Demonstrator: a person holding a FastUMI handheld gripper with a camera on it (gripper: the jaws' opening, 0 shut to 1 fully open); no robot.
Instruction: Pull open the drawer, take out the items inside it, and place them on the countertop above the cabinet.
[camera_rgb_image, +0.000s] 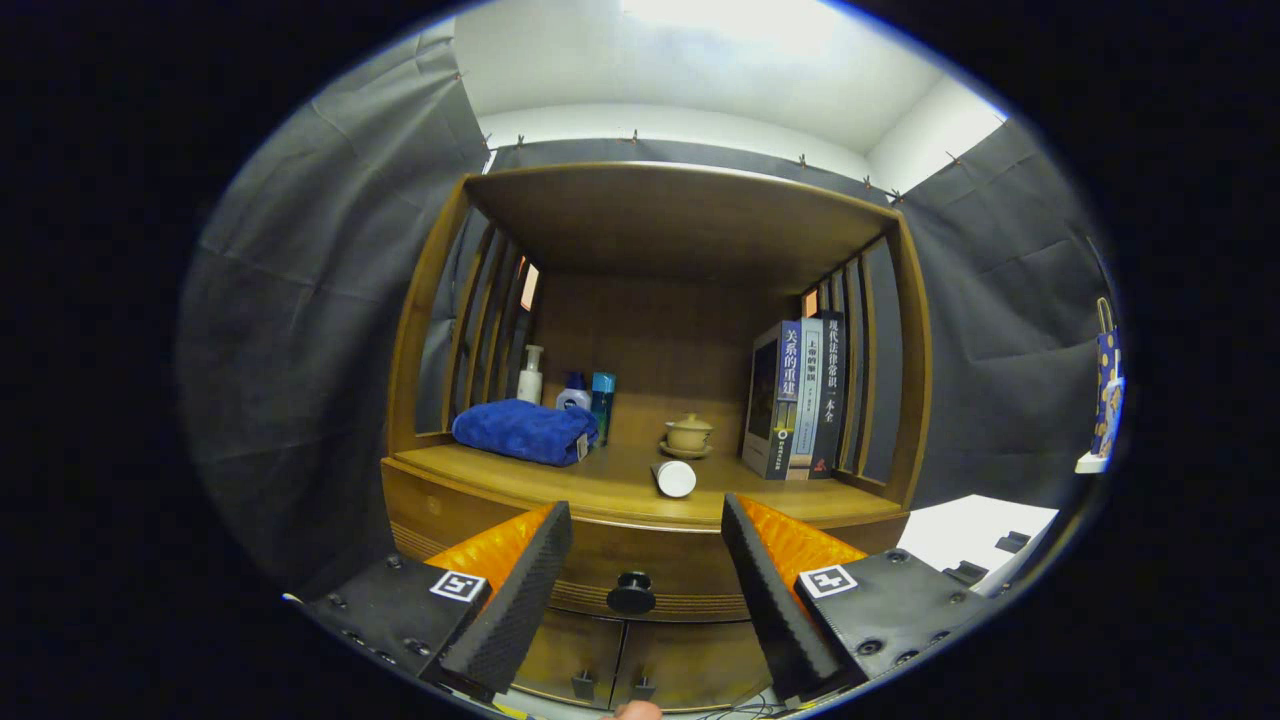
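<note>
We see the gripper (647, 560) with its two fingers spread wide apart and pinching nothing; between them, just ahead, sits the round black knob (631, 594) of the wooden drawer (640, 560), which is closed flush with the front of the brown wooden cabinet (420, 400). Neither finger touches the knob or the drawer front. Below the drawer we note two lower cabinet doors (620, 660), each with a small dark handle, also closed. Above the drawer lies the wooden countertop (560, 480) — an alcove roofed by a wooden top panel and flanked by slatted sides. On this countertop, beyond the fingers, a small white cylindrical container (675, 478) lies on its side near the front edge, roughly in line with the knob. Behind it stands a beige ceramic lidded teacup on a saucer (688, 436). On the left we find a folded blue towel (525, 431), with a white pump bottle (530, 375), a small white-and-blue bottle (573, 393) and a teal box (602, 400) upright behind it (the towel partly hides their bases). On the right, a row of upright books (800, 395) stands against the slatted side. The drawer's contents are hidden, since the drawer is closed. Outside the cabinet on the right, a white surface (965, 530) is visible, and a blue patterned bag (1107, 390) hangs against the booth wall.
</note>
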